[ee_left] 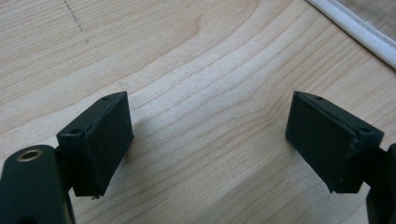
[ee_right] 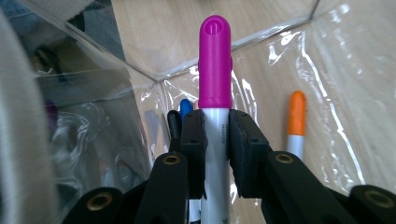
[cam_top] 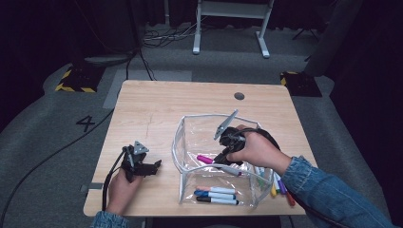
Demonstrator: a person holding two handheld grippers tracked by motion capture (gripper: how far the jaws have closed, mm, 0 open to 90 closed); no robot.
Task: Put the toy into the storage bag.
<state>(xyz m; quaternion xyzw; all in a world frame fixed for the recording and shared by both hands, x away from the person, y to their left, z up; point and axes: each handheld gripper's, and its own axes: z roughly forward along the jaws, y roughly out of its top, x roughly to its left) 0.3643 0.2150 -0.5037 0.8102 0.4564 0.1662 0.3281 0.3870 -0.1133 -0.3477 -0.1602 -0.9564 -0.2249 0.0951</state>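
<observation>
The right gripper (ee_right: 215, 154) is clamped on a magenta-capped marker (ee_right: 215, 60), its jaws pinching the white barrel just below the cap, inside the clear plastic pouch (cam_top: 183, 137) on the wooden table (cam_top: 152, 109). The marker looks light, rigid and smooth; the barrel near the cap seems the sound place to grip, since a round plastic body may twist or slip. Orange (ee_right: 296, 116), blue (ee_right: 186, 106) and black (ee_right: 173, 122) markers lie in the pouch beyond. The pouch walls look thin and floppy. The left gripper (ee_left: 208, 140) rests with jaws wide apart over bare wood.
</observation>
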